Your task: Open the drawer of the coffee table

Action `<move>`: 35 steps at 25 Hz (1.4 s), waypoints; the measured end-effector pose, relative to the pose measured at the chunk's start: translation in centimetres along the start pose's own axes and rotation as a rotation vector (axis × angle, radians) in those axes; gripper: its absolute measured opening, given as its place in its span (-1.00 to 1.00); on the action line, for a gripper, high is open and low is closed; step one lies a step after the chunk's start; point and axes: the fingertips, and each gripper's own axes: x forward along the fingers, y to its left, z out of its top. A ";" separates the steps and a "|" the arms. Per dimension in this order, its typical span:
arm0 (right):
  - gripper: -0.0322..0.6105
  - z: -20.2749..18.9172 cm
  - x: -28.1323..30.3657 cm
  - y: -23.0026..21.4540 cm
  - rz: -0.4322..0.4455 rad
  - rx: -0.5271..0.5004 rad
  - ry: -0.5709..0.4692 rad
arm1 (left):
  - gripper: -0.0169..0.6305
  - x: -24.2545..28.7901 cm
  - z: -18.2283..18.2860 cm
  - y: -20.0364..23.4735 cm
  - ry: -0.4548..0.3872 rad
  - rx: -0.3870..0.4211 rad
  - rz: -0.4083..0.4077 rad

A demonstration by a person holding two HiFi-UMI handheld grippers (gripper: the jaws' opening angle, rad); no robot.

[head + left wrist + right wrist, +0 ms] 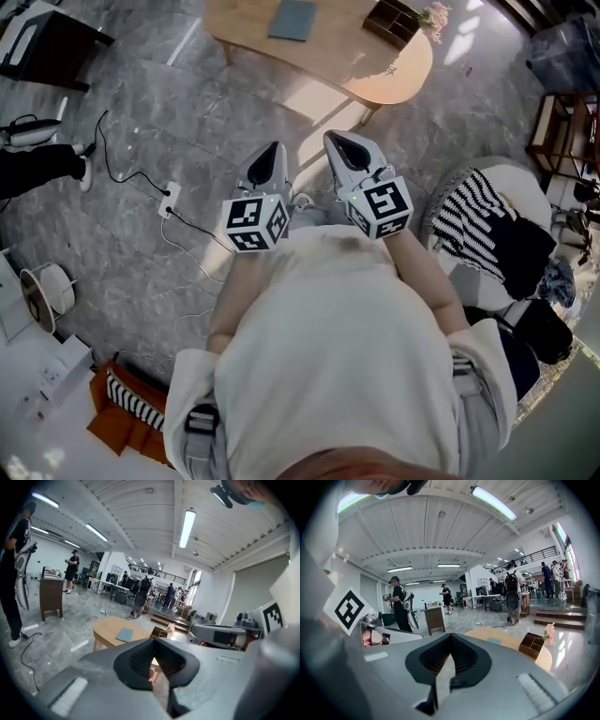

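**Both grippers clenched and empty, coffee table well ahead**

Nearest in the head view is the person's pale shirt (328, 347), filling the lower middle. Both forearms reach forward from it. The left gripper (273, 150) and the right gripper (337, 141) are side by side over grey stone floor (141, 112), each with its marker cube toward the body. The coffee table (375, 84), light wood with a rounded end, stands beyond the tips and well apart from both. On it lie a blue pad (292, 19) and a dark wooden organizer (394, 19) with pale flowers (433, 17) beside it. Its drawer cannot be made out. A white power strip (170, 199) with its cable lies on the floor to the left. A striped cloth (473, 211) is draped over a white seat to the right.

The left gripper view shows its jaws (153, 644) pressed tip to tip with nothing between them. Past them is the coffee table (110, 626) with the blue pad (125, 634) and organizer (159, 632). The right gripper (220, 634) shows alongside. A dark cabinet (50, 597) stands far left.

The right gripper view shows its jaws (451, 637) likewise clenched on nothing. The coffee table (506, 641) lies ahead to the right, carrying the organizer (532, 645) and flowers (547, 632). The left gripper (389, 632) is beside it.
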 end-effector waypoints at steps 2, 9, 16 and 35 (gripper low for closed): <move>-0.90 0.0 0.3 -0.8 -0.021 0.018 0.003 | -0.94 0.7 0.2 0.8 0.007 -0.009 0.002; -0.90 -0.6 3.2 -3.8 -0.065 0.071 0.026 | -0.94 3.9 1.3 4.1 0.028 -0.037 0.026; -0.90 1.5 9.3 -7.2 -0.073 0.078 0.008 | -0.94 8.3 3.5 7.9 0.056 -0.028 0.043; -0.90 2.3 13.9 -19.1 -0.239 0.165 0.030 | -0.94 21.8 9.6 9.3 0.123 0.043 -0.051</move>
